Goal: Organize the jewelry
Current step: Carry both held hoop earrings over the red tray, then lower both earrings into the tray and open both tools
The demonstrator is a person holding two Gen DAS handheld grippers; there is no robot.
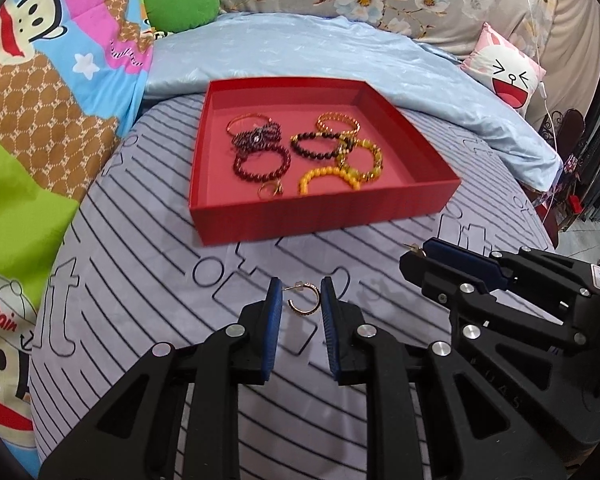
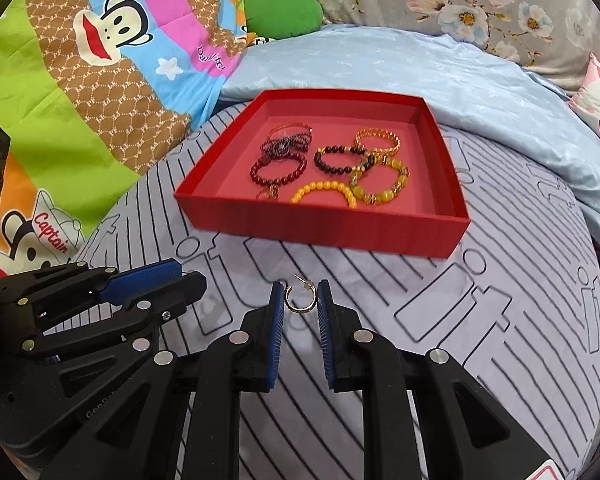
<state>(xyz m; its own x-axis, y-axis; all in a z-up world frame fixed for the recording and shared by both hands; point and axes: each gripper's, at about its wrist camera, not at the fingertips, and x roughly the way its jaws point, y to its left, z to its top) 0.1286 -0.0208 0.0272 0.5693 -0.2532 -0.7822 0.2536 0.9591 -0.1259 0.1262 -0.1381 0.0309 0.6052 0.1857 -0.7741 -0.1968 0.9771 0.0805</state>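
Left tool (image 1: 301, 286) has its blue-padded fingers drawn in on a gold hoop earring (image 1: 305, 311), pinching the hoop across its width; the post with its clear backing sticks out toward the left pad. The earring hangs just above the bed sheet (image 1: 140, 280), with a faint shadow under it.

In its own camera, the right tool (image 2: 300, 286) pinches a second hoop earring (image 2: 300, 311) the same way, the post pointing up and left, also just clear of the sheet. The two tools sit side by side, near each other but apart. From the left camera, the right tool shows side-on at the right with a thin gold pin poking out beyond its tip.

Beyond both tools, on the grey striped sheet, stands a shallow red tray (image 1: 324, 216). Inside it lie a dark red beaded bracelet (image 1: 262, 164), a black beaded bracelet (image 1: 314, 144), a yellow beaded bracelet (image 1: 328, 178), a gold bangle (image 1: 338, 122) and a small ring (image 1: 271, 190) near the front wall. Several of them overlap.

Behind the tray a light blue quilt (image 1: 300, 52) is bunched up. A cartoon monkey blanket (image 1: 40, 60) lies to the left, a green pillow (image 1: 180, 4) sits at the far edge, and a pink cushion (image 1: 508, 76) with a laughing face rests at the far right.
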